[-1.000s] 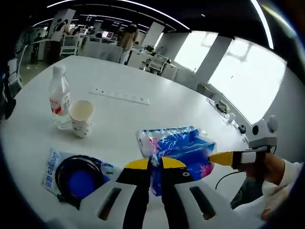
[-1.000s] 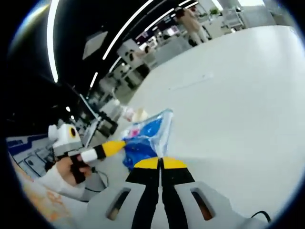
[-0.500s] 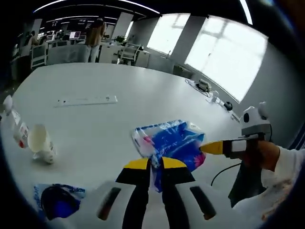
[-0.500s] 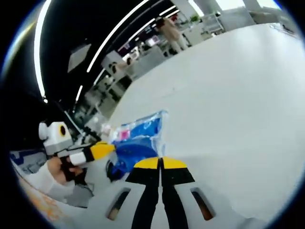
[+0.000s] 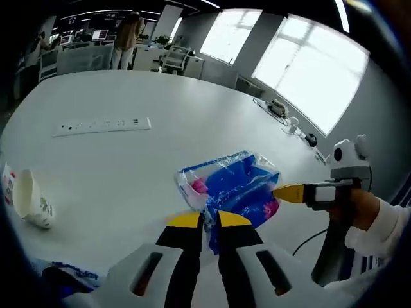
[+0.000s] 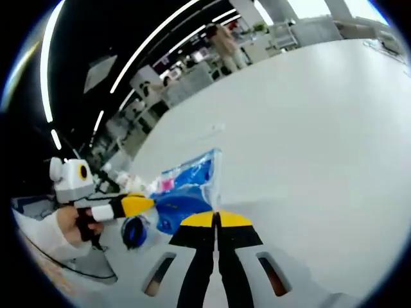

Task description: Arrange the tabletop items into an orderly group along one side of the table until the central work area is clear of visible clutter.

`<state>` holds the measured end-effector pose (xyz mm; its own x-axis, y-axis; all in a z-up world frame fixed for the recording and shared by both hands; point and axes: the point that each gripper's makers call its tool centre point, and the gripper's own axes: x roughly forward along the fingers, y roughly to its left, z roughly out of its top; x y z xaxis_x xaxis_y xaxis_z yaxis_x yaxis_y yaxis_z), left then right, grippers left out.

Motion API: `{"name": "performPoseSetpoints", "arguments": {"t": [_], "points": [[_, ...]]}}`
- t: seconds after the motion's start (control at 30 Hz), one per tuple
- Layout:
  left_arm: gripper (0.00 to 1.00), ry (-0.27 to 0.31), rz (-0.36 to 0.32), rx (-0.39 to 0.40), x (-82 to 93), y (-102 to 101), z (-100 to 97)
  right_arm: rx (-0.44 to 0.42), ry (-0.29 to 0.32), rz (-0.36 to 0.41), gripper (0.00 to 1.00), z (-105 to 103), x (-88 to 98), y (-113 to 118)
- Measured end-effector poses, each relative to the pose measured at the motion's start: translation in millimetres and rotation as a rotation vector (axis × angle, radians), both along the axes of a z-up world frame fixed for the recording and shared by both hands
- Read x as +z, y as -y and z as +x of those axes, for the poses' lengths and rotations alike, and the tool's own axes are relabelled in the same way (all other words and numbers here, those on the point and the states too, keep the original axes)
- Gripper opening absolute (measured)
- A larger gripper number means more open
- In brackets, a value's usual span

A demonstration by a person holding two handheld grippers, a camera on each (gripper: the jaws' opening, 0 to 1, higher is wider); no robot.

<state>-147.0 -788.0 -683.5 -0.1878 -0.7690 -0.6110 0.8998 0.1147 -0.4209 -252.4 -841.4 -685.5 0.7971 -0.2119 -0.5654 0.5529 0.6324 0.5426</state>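
Observation:
A crinkled blue plastic packet [image 5: 232, 187] with pink print hangs just over the white table [image 5: 160, 102], held from two sides. My left gripper [image 5: 209, 222] is shut on its near edge, with the plastic pinched between the yellow tips. My right gripper [image 5: 290, 193] comes in from the right and is shut on the packet's right corner. In the right gripper view the packet [image 6: 186, 189] lies just beyond my shut right gripper [image 6: 217, 221], and the left gripper [image 6: 131, 205] holds it from the left.
A paper cup [image 5: 29, 199] lies at the left edge and a white power strip [image 5: 103, 125] sits farther back. A blue pouch with a black ring [image 5: 64, 277] lies at the bottom left. The table edge [image 5: 302, 154] runs on the right. Office desks and a person stand behind.
Both grippers keep their hold on the packet. The left gripper view has swung right: the bottle has gone out of it, and the cup and pouch now sit at the left edge.

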Motion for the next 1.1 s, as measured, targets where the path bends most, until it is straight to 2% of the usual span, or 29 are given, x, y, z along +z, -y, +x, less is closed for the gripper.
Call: {"name": "performPoseSetpoints", "arguments": {"t": [0.1, 0.2, 0.37, 0.47, 0.53, 0.63, 0.77, 0.8, 0.93, 1.03, 1.1], "points": [[0.05, -0.009, 0.018, 0.015, -10.3, 10, 6.0, 0.006, -0.01, 0.0, 0.0, 5, -9.7, 8], [0.04, 0.021, 0.038, 0.005, -21.0, 22, 12.1, 0.024, -0.032, -0.006, 0.0, 12, -24.6, 17], [0.04, 0.056, 0.056, -0.002, -34.8, 39, 23.8, 0.053, -0.053, -0.031, 0.0, 22, -39.5, 33], [0.04, 0.062, 0.069, 0.012, -44.8, 43, 29.0, 0.07, -0.07, -0.026, 0.0, 28, -53.0, 40], [0.04, 0.072, 0.104, 0.018, -58.7, 43, 32.5, 0.095, -0.095, -0.021, 0.0, 30, -63.1, 39], [0.04, 0.063, 0.124, 0.029, -67.7, 41, 32.8, 0.123, -0.12, -0.036, 0.0, 31, -71.4, 39], [0.04, 0.017, 0.118, 0.064, -70.9, 45, 32.7, 0.118, -0.149, -0.048, 0.0, 29, -80.7, 44], [0.04, 0.022, 0.116, 0.059, -71.6, 46, 31.8, 0.117, -0.167, -0.045, 0.0, 27, -86.6, 45], [0.04, 0.08, 0.105, 0.026, -71.5, 50, 33.9, 0.108, -0.154, -0.043, 0.0, 29, -86.9, 46], [0.04, 0.067, 0.099, 0.024, -72.7, 51, 35.8, 0.109, -0.159, -0.046, 0.0, 28, -91.3, 45], [0.04, 0.057, 0.094, 0.032, -73.7, 51, 36.2, 0.092, -0.151, -0.009, 0.0, 24, -93.8, 42]]}}
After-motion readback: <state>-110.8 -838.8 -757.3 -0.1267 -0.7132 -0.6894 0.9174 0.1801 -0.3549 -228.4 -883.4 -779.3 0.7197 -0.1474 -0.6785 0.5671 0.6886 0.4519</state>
